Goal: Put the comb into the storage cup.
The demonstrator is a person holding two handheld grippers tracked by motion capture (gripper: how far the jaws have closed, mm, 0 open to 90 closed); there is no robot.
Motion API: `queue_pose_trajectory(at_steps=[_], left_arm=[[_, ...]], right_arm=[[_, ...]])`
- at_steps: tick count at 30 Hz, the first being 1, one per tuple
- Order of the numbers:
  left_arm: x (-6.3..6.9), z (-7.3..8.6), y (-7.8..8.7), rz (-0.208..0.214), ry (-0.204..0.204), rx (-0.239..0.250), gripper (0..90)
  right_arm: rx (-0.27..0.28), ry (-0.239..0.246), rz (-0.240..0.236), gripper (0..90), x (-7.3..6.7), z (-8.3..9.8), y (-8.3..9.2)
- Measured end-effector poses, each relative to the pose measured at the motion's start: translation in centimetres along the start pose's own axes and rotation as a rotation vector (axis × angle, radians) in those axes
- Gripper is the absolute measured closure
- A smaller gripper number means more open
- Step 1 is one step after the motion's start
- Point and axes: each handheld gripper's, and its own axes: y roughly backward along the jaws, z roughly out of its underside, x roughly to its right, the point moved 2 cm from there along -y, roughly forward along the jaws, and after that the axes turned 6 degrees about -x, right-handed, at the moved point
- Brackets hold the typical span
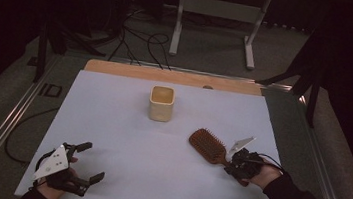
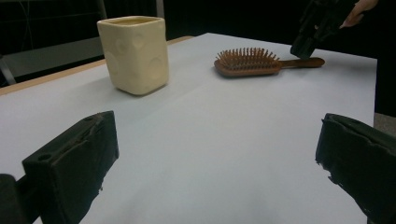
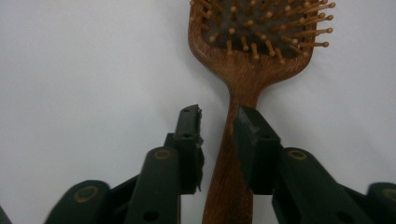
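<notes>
1. The wooden hairbrush (image 1: 208, 146) lies flat on the white sheet at the right of the desk (image 1: 124, 139), bristles up, its head toward the middle and its handle toward the person's right hand.
2. The right gripper (image 3: 218, 122) stands over the handle, with that handle between its fingers. One finger lies against the handle's side; a thin gap shows at the other, so the fingers stand narrow and do not clamp it.
3. The cream square cup (image 1: 161, 103) stands upright toward the far middle of the desk, well apart from the brush.
4. The left gripper (image 1: 91, 161) rests at the near left corner, fingers spread wide with bare sheet between them.
</notes>
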Motion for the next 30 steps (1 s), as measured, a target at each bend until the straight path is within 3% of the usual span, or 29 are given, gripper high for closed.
queue_pose_trajectory(at_steps=[5,9,13,17,21,27,30], left_arm=[[0.0,0.0,0.0,-0.001,0.003,0.0,0.0],[0.0,0.0,-0.1,-0.001,0.004,0.0,0.0],[-0.1,0.0,0.0,-0.003,0.002,0.001,0.0],[-0.1,0.0,0.0,-0.003,0.001,0.002,0.1],[-0.1,0.0,0.0,-0.001,0.003,0.002,0.0],[-0.1,0.0,0.0,0.0,0.004,0.001,0.0],[-0.1,0.0,0.0,0.001,0.006,0.004,0.0]], right_arm=[[-0.012,-0.009,-0.015,49.5,0.2,-0.2,-0.5],[-0.016,-0.022,-0.035,42.1,0.6,-0.3,-0.9],[-0.043,-0.055,-0.071,28.6,0.8,-0.5,-1.4],[-0.066,-0.056,-0.078,15.3,0.9,-0.8,-1.8],[-0.103,-0.051,-0.063,9.4,0.9,-1.2,-2.3],[-0.125,-0.039,-0.056,9.5,0.8,-1.6,-2.6],[-0.131,-0.032,-0.04,14.0,0.9,-1.9,-2.5]])
